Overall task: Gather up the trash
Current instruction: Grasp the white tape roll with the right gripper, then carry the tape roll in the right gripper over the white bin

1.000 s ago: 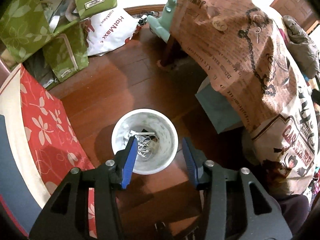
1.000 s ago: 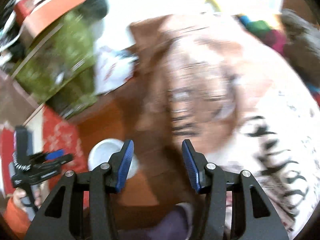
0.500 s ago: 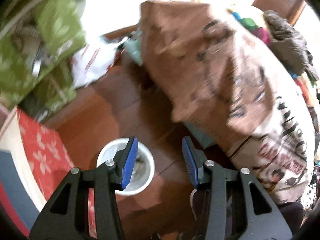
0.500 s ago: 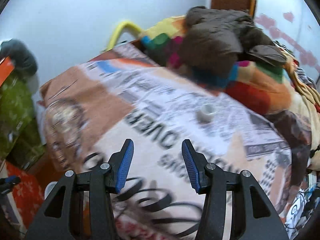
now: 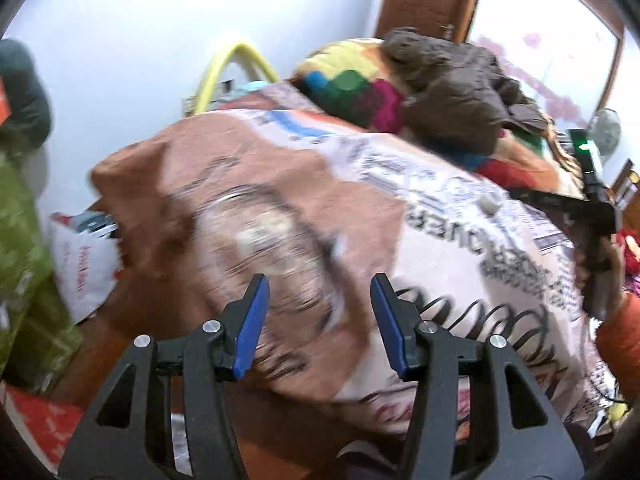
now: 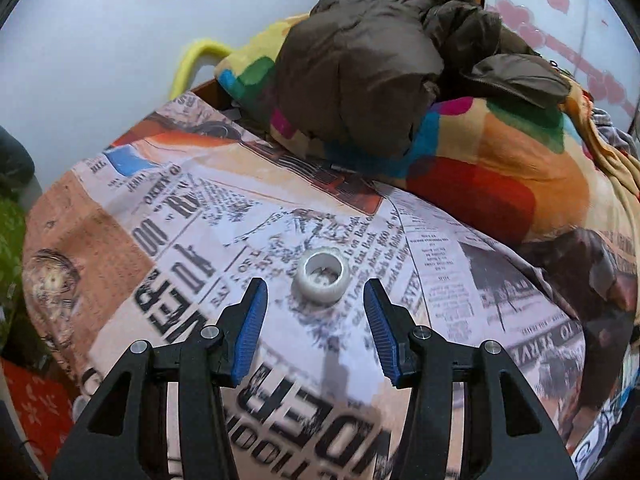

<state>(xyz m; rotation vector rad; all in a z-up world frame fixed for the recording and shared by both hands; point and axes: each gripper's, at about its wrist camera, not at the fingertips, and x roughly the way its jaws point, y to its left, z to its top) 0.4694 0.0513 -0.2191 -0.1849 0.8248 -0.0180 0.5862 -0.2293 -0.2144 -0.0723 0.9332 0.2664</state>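
A small white ring-shaped roll (image 6: 322, 276), like a spent tape core, lies on the newspaper-print bedspread (image 6: 192, 224). My right gripper (image 6: 314, 318) is open and empty, just short of the roll, which sits between and slightly beyond its blue pads. The roll also shows small and blurred in the left wrist view (image 5: 490, 202). My left gripper (image 5: 318, 322) is open and empty above the bedspread's (image 5: 280, 200) brown corner. The right gripper's body (image 5: 592, 232) shows at the right edge of the left wrist view.
A brown jacket (image 6: 384, 48) lies on a multicoloured blanket (image 6: 500, 160) behind the roll. A white plastic bag (image 5: 84, 264) and green fabric boxes (image 5: 20, 240) stand on the floor at left. A red floral mat (image 6: 36, 412) lies at lower left.
Both grippers have swung up from the white bin on the floor toward the bed. The right gripper has come closer to the white roll. The bin is out of view.
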